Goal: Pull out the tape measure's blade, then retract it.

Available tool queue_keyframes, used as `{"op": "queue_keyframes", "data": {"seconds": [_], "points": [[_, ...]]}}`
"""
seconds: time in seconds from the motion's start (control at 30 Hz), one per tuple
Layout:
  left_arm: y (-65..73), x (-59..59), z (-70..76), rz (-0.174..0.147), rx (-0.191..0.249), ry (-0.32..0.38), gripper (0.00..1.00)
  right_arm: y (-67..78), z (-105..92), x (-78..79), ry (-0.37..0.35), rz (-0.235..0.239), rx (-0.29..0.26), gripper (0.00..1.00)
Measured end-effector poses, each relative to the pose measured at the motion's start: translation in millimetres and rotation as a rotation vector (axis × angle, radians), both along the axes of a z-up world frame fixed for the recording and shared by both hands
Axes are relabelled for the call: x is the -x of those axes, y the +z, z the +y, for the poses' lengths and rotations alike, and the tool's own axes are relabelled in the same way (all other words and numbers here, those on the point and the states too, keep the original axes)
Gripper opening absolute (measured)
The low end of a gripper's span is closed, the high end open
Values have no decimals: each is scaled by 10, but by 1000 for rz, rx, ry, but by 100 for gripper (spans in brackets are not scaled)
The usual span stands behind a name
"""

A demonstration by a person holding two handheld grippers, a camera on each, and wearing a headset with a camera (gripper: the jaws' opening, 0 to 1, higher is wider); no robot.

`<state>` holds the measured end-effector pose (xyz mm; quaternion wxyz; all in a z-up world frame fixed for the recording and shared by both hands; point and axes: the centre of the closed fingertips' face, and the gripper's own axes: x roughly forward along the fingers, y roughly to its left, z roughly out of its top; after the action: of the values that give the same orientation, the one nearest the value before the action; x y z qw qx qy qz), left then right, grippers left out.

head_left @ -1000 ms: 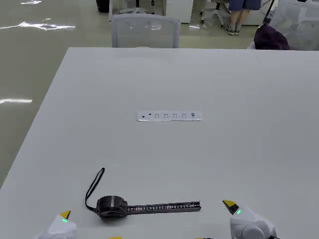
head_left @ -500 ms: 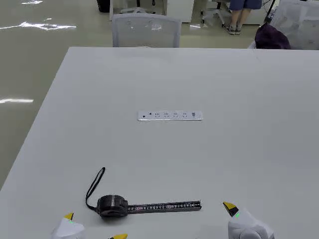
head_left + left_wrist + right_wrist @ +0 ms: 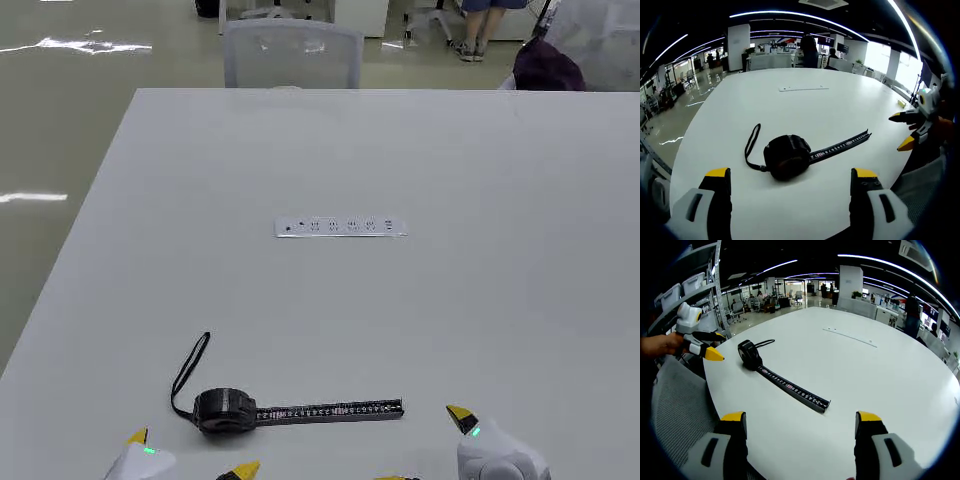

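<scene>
While the white desk (image 3: pixel 400 150) is stretching away in front of me, I am holding both grippers low over its near edge, and neither one is grasping anything. A grey chair (image 3: pixel 290 55) is standing at the far side, and a white power strip (image 3: pixel 341 228) is lying flat mid-desk, well apart from the work.

The tape measure (image 3: pixel 224 411) is sitting near the desk's front edge, toward my left, its black case resting on the surface. Its blade (image 3: pixel 330 411) is lying flat on the desk, running from the case toward my right. A black wrist strap (image 3: pixel 188 370) is looping away from the case on the far side.

My left gripper (image 3: pixel 791 173) is pointing at the case with its jaws spread wide and released, close to it but apart. My right gripper (image 3: pixel 801 416) is facing the blade's free end, jaws likewise spread and holding nothing, near the tip without touching it.

Judging by the drawn blade, the pulling-out half is looking done. The retraction is what is remaining, and no jaw is on the case or the blade yet. I cannot tell whether a lock is holding the blade out.
</scene>
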<state>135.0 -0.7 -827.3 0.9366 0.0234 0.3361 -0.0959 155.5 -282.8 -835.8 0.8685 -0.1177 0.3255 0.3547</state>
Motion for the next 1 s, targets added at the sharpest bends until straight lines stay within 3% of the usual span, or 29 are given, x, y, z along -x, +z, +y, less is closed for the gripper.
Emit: {"op": "queue_keyframes", "data": {"seconds": [0.37,0.6,0.7,0.8,1.0], "points": [[-16,-93,-58,-19,-29,37,99,-62,-22,-29,108,-36,2,79],[-70,-107,-9,-21,-40,75,99,-98,-40,-106,158,-61,7,72],[-94,-102,21,-22,-39,92,99,-112,-59,-158,183,-75,14,67],[-102,-116,16,-27,-4,108,99,-139,-83,-209,208,-76,24,65],[-149,-128,41,-23,-22,125,99,-202,-97,-266,281,-70,25,59]]}}
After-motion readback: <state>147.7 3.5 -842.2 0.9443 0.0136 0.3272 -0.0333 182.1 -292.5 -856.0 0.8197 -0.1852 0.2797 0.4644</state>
